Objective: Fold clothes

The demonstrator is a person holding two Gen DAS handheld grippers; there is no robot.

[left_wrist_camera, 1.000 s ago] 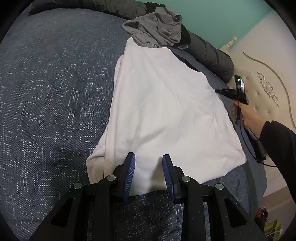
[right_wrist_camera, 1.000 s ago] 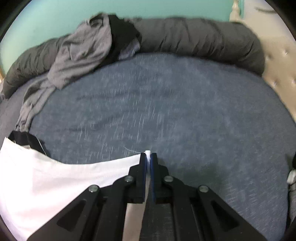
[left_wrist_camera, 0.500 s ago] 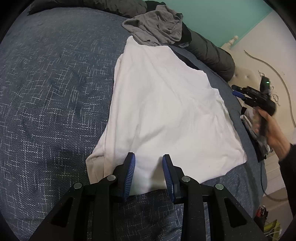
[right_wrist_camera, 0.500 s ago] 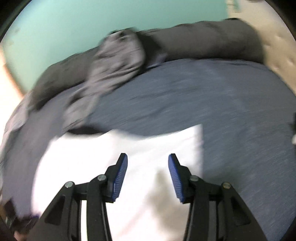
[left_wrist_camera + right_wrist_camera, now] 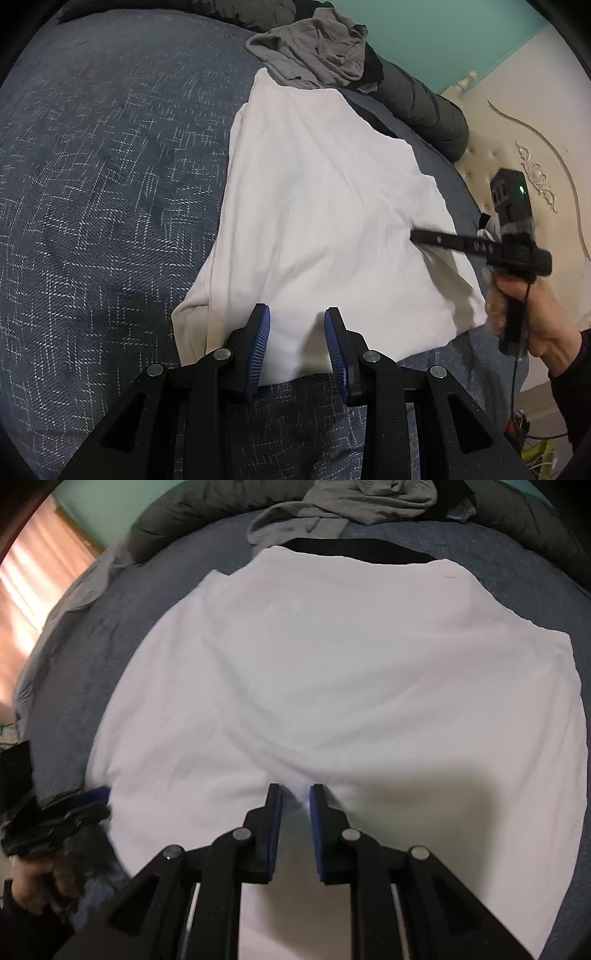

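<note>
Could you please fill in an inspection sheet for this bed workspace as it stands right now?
Surface: dark blue patterned bedspread, wrinkled.
Job's things: white garment spread flat, partly folded, one edge doubled at its near left corner.
Clutter: grey garment heaped at the far end, overlapping the white one's top edge; black fabric showing under that edge; rolled dark grey duvet along the headboard side.
Grippers: left tongs open over the near hem, gripping nothing; right tongs low over the white garment, jaws closing, no clear pinch.
Cables: thin black cable hanging from the right handle.
Surroundings: cream tufted headboard, teal wall.
</note>
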